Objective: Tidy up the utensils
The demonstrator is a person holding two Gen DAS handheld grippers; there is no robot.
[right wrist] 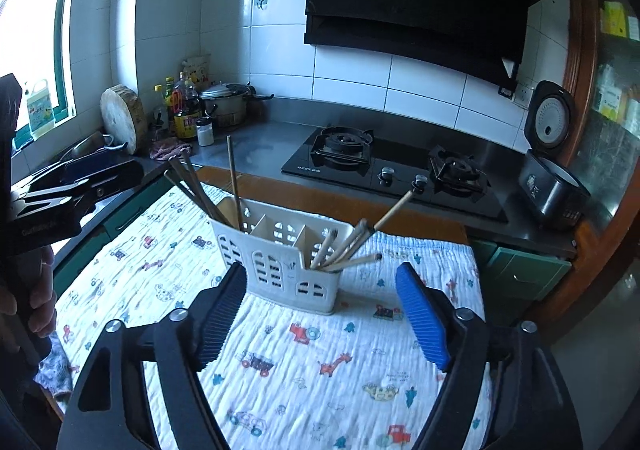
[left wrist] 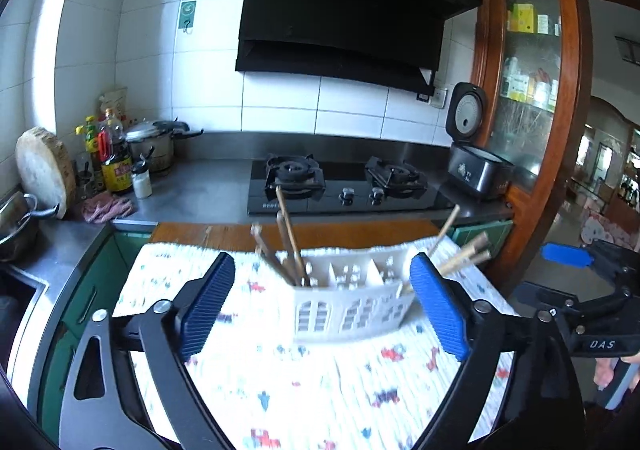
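A white caddy (right wrist: 280,258) with three compartments stood on a printed cloth (right wrist: 312,370) spread over a table near the stove (right wrist: 392,170); one bunch of chopsticks (right wrist: 200,190) leaned out of its left end compartment and another bunch (right wrist: 356,242) out of its right. The left gripper (left wrist: 320,306) hung over the cloth with jaws spread wide and nothing between them, the caddy just beyond its pads. The right gripper (right wrist: 324,314) was likewise wide open and empty, close in front of the caddy.
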